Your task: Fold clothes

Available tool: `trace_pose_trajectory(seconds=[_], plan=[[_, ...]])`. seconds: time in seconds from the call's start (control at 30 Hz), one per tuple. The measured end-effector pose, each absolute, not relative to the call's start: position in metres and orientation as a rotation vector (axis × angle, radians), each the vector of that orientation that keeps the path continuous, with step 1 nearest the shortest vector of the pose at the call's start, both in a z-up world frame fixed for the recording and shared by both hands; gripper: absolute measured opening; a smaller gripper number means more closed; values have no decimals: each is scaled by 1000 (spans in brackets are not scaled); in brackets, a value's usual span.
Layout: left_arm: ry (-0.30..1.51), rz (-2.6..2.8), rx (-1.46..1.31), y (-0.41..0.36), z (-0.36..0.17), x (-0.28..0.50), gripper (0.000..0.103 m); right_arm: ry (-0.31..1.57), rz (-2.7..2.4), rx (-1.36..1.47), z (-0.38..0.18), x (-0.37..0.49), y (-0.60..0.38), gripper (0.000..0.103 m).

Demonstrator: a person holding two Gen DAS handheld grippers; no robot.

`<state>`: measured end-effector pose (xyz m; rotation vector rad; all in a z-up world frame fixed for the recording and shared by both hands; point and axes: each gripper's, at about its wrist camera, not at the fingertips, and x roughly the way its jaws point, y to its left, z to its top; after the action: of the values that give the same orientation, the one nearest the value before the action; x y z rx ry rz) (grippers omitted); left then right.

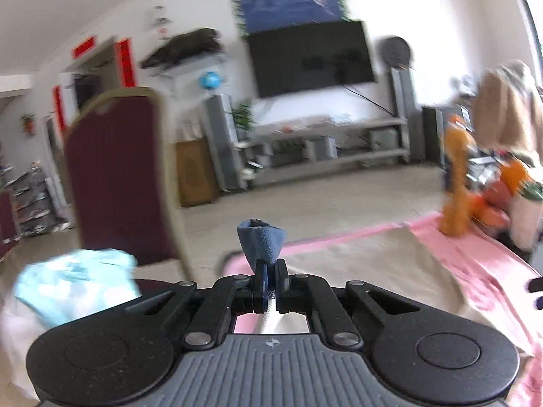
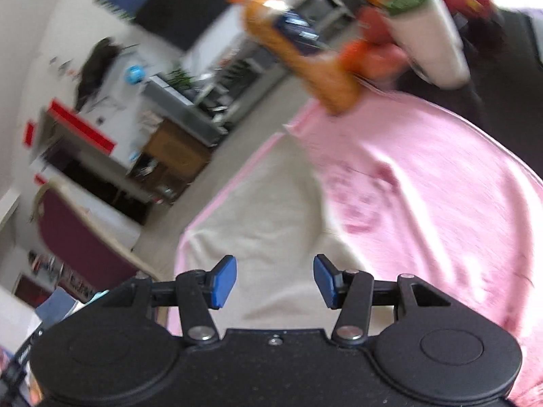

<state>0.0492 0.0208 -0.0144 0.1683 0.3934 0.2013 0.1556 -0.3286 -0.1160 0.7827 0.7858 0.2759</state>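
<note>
Left gripper (image 1: pixel 270 279) jaws clamping one blue cloth (image 1: pixel 262 241), right gripper (image 2: pixel 275 281) jaws apart, empty

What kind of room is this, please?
Most likely a home living room: a large black flat television hangs on the white wall above a low grey media shelf, and a dark red padded chair stands nearby.

Bright daylight washes out the white walls; both fisheye views are motion-blurred, edges curved and dark-cornered.

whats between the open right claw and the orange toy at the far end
In the right wrist view, the right claw hangs over cream cloth; beyond it only pink blanket reaches the orange toy.
</note>
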Motion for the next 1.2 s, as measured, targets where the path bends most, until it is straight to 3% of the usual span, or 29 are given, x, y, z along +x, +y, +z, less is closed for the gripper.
trace_pose_trajectory(seconds=[0.13,0.27,0.4,0.47,0.5,0.7,0.73,0.8,1.0,1.07,1.13,1.2], plan=[[500,84,161,-47,-60,64,3,811,278,765,-123,160,-329,49],[718,-77,169,-87,-113,82,16,836,280,747,-129,165,-328,49],[785,-164,202,-76,-126,67,21,860,282,729,-136,169,-328,49],[779,-160,192,-44,-117,62,31,874,286,706,-136,169,-325,49],[773,-139,188,-27,-112,62,31,886,295,695,-136,169,-323,49],[785,187,194,82,-111,81,27,989,364,566,-142,174,-285,47],[796,252,191,100,-113,85,24,1015,379,549,-144,176,-277,44],[887,326,135,127,-134,95,17,1073,407,519,-152,178,-259,29],[1111,365,115,147,-177,106,15,1199,383,387,-178,183,-214,29],[1114,356,185,139,-180,106,13,1194,368,343,-183,181,-205,30],[1110,359,209,136,-181,105,10,1161,374,283,-180,175,-195,39],[1104,365,203,135,-180,103,10,1112,373,196,-179,166,-182,39]])
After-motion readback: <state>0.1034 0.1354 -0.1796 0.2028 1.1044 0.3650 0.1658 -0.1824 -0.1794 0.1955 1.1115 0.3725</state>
